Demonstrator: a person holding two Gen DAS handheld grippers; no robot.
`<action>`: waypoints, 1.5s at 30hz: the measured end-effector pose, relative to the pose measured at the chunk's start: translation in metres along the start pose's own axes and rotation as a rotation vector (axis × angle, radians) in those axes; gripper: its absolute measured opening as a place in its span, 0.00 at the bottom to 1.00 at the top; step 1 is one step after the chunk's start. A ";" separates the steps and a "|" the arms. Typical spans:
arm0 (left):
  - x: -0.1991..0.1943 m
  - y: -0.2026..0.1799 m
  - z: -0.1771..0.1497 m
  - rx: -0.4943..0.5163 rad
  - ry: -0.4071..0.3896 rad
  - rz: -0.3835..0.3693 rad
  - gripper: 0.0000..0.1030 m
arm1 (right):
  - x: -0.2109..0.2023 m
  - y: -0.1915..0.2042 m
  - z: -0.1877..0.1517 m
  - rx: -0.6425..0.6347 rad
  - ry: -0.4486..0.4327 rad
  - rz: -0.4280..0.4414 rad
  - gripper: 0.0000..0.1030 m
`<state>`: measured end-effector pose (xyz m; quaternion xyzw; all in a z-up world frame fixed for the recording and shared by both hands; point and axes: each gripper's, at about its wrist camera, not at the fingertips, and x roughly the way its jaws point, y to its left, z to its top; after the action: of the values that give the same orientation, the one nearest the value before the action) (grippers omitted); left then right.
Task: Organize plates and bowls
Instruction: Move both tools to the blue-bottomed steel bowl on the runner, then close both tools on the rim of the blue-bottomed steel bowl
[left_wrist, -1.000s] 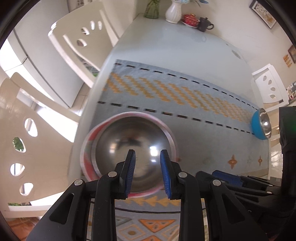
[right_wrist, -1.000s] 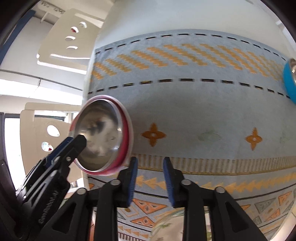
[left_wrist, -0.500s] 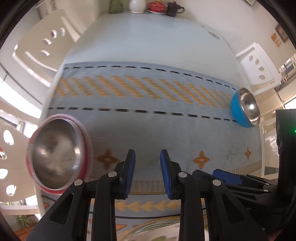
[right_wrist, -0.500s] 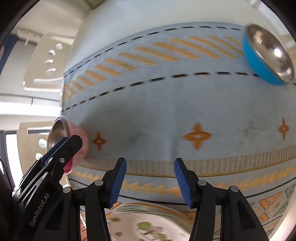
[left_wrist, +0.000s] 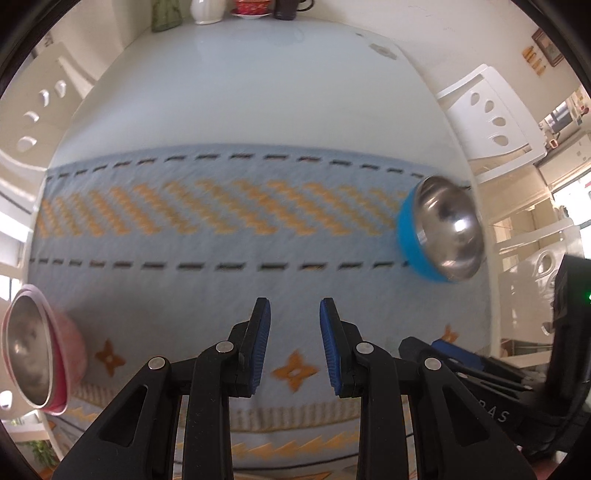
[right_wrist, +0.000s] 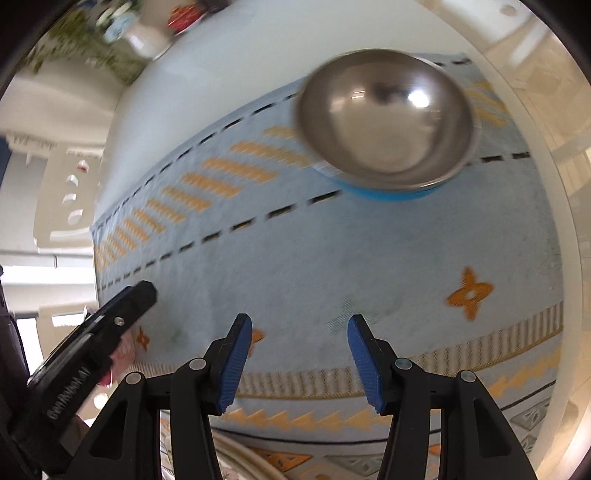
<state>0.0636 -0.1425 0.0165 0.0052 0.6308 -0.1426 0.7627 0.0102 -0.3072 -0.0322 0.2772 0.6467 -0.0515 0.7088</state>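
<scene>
Both jaws open, empty, over surface (left_wrist: 258, 92); right gripper (right_wrist: 299, 365) just widened, blue bowl (right_wrist: 386, 122) at 12 o'clock; left gripper (left_wrist: 295, 350).

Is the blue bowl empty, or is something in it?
Empty. From the right wrist view, the blue bowl stands upright on the mat, its steel inside showing only reflections, though blurred.

Patterned blue cloth (left_wrist: 236, 280), white vase (left_wrist: 207, 11)
</scene>
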 end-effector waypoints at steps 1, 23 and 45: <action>0.001 -0.007 0.005 0.008 -0.007 0.002 0.24 | -0.004 -0.010 0.004 0.020 -0.015 0.013 0.51; 0.062 -0.097 0.052 0.136 0.024 -0.105 0.24 | -0.007 -0.082 0.066 0.169 -0.106 0.034 0.51; 0.105 -0.099 0.066 0.153 0.030 -0.093 0.15 | 0.006 -0.090 0.081 0.143 -0.162 -0.042 0.51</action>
<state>0.1214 -0.2721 -0.0539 0.0364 0.6290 -0.2254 0.7432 0.0450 -0.4181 -0.0665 0.3082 0.5877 -0.1346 0.7358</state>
